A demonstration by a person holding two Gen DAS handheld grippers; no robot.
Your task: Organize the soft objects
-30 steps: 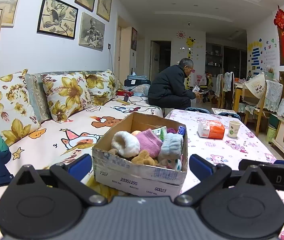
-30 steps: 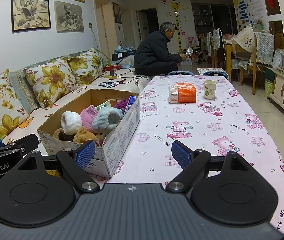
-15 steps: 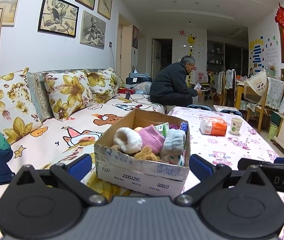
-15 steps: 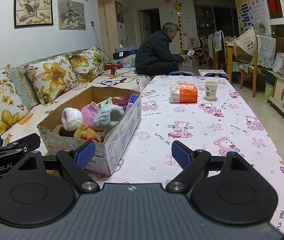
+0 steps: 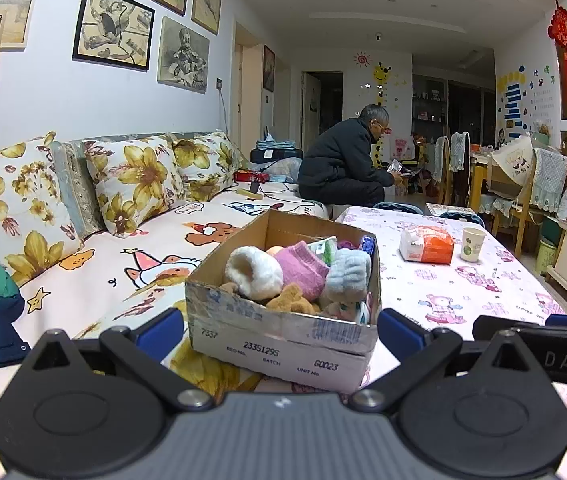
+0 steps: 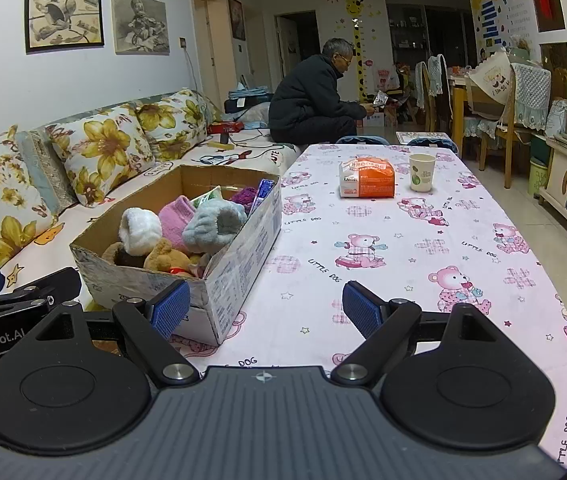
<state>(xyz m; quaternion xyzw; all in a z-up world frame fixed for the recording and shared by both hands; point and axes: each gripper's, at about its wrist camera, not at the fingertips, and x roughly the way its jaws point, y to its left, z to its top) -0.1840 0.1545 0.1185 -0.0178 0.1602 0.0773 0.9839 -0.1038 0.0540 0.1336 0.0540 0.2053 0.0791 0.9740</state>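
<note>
Nothing looks sorted yet. The cardboard box (image 5: pixel 283 312), at the worktop (image 6: pixel 423 240) edge next to the sofa (image 5: pixel 131 264), holds a jumble of soft things: a white fluffy sock (image 5: pixel 253 272), a pink sock (image 5: pixel 301 266), a pale blue sock (image 5: pixel 347 276) and a brown plush toy (image 6: pixel 165 260). The left hand-held gripper (image 5: pixel 279 326) and right hand-held gripper (image 6: pixel 265 308) both stand released and empty just short of the box, so the whole task seems left.

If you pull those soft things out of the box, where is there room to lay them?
Free: the tablecloth between the cardboard box, orange packet and paper cup, plus the near right stretch. Crowded: inside the box, heaped with socks.
</note>
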